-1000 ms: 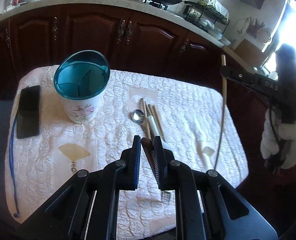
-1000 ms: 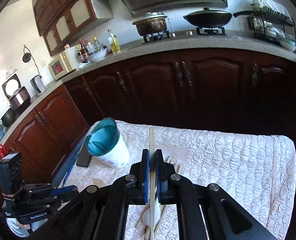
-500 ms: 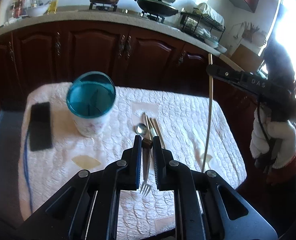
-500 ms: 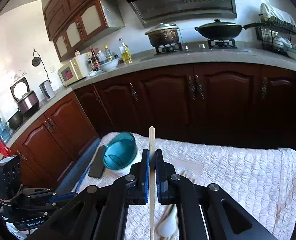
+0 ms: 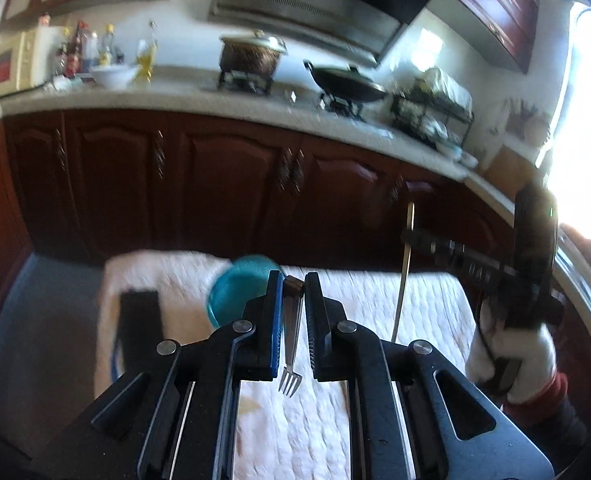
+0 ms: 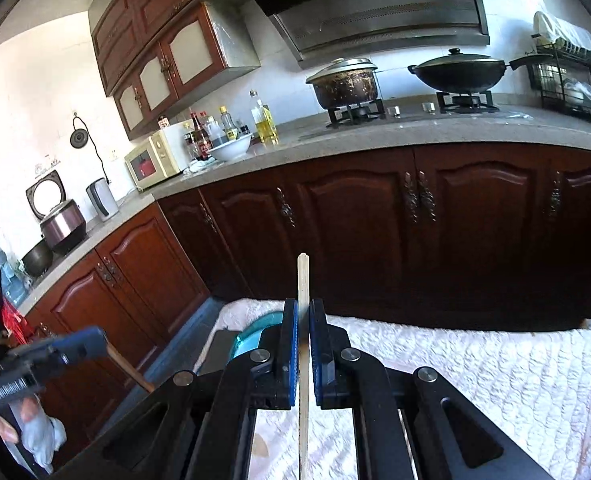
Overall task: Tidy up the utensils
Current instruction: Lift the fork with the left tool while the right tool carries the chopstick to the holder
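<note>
Left fingers (image 5: 282, 312) clamp a fork (image 5: 291, 344), tines hanging below them; teal cup (image 5: 235, 292) just behind. Right fingers (image 6: 291, 344) clamp an upright chopstick (image 6: 303, 320) above the desk (image 6: 475, 364).

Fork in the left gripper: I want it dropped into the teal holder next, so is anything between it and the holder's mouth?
Nothing visible blocks it. The fork hangs tines down in the left gripper, above the quilted table, with the teal holder just beyond and left. The view is blurred.

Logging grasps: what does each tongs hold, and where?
Left tongs: fork, by its handle. Right tongs: chopstick, near mid-length.
</note>
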Demonstrator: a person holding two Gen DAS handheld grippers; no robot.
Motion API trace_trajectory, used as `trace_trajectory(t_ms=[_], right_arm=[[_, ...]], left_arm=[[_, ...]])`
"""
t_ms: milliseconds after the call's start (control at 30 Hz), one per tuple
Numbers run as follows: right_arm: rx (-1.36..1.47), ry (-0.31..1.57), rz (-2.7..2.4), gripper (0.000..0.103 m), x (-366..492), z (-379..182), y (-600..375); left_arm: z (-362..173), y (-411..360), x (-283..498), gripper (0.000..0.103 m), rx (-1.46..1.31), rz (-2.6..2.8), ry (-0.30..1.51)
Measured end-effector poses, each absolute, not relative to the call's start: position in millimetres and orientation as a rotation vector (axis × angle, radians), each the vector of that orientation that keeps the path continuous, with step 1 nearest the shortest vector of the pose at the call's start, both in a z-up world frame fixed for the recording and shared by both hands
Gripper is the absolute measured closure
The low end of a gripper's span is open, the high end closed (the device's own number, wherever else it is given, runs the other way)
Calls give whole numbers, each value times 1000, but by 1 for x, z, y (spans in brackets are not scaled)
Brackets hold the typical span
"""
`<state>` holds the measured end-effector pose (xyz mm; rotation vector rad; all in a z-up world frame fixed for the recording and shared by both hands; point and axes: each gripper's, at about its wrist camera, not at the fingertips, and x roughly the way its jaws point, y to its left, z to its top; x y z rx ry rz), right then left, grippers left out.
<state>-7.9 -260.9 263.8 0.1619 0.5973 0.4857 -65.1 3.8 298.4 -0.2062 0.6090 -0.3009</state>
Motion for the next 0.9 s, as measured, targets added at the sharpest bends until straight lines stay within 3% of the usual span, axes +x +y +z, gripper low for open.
trace_trajectory(t_ms=[233, 533, 900], right_arm=[[150, 530, 496, 98, 25, 277, -225], [118, 463, 487, 98, 70, 270, -180], [64, 438, 460, 98, 99, 214, -155]], left_arm=[[320, 26, -19, 94, -218, -211, 539], [297, 29, 38, 94, -196, -148, 569], [253, 12, 65, 93, -139, -126, 650]])
